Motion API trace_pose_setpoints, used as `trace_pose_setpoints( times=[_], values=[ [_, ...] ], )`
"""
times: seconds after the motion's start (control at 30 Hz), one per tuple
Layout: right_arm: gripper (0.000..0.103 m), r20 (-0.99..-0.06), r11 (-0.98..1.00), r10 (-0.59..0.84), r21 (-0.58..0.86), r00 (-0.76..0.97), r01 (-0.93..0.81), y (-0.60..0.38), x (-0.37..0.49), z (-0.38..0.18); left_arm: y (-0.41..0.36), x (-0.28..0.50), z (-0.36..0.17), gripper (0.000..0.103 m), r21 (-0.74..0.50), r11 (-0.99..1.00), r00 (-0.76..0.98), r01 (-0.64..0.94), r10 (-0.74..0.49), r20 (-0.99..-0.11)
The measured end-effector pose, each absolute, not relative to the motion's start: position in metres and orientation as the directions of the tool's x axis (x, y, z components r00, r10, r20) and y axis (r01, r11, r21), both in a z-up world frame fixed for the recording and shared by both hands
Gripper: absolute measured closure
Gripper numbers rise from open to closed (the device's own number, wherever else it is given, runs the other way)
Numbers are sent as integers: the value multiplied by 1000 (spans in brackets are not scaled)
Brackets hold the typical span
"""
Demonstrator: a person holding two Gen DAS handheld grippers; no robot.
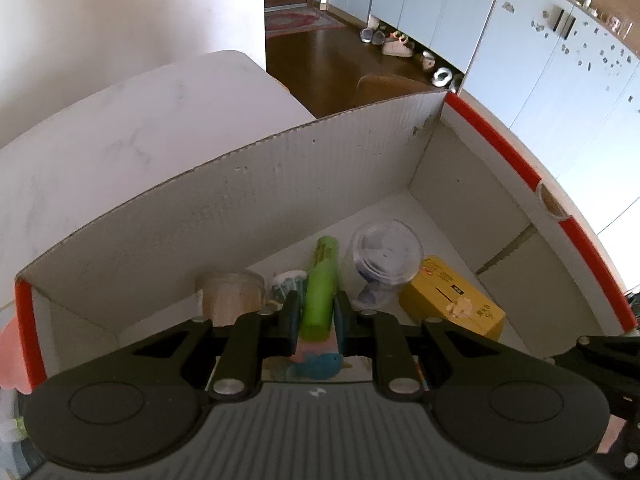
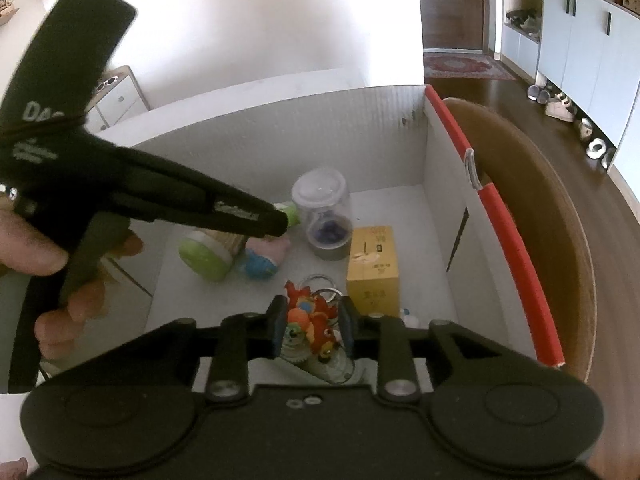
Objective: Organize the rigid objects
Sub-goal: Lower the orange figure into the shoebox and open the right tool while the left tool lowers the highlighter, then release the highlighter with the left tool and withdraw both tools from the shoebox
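A white cardboard box (image 1: 240, 200) with red edges holds the objects. My left gripper (image 1: 316, 300) is shut on a green tube (image 1: 322, 280) that points down into the box, above a pink and blue toy (image 1: 316, 360). In the right wrist view the left gripper (image 2: 276, 220) reaches in from the left, with the green tube's tip (image 2: 291, 213) at its nose. My right gripper (image 2: 312, 314) hangs low near the front wall of the box (image 2: 280, 140). A red and orange toy figure (image 2: 316, 312) on a clear jar sits between its pads, which stand slightly apart from it.
Also inside lie a clear jar with blue contents (image 2: 326, 216), a yellow carton (image 2: 374, 268), a beige cup with a green end (image 2: 204, 258) and the pink and blue toy (image 2: 264, 260). A wooden chair back (image 2: 540, 200) stands right of the box. A person's hand (image 2: 32, 248) holds the left gripper.
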State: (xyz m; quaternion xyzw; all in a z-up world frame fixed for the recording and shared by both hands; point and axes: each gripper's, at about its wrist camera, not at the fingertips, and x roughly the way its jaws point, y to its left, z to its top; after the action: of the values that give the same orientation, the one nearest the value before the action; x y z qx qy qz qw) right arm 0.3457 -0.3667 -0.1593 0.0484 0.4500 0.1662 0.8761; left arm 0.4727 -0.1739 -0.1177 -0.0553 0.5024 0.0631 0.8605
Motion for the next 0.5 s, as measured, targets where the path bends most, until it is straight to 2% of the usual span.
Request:
trace_pose_setpoints(
  times=[0.5],
  values=[
    [50,-744,935,352,246,568,-257,-365,328,-137,-175,422,-73,86,-40,990,590,-137,49,-806]
  ],
)
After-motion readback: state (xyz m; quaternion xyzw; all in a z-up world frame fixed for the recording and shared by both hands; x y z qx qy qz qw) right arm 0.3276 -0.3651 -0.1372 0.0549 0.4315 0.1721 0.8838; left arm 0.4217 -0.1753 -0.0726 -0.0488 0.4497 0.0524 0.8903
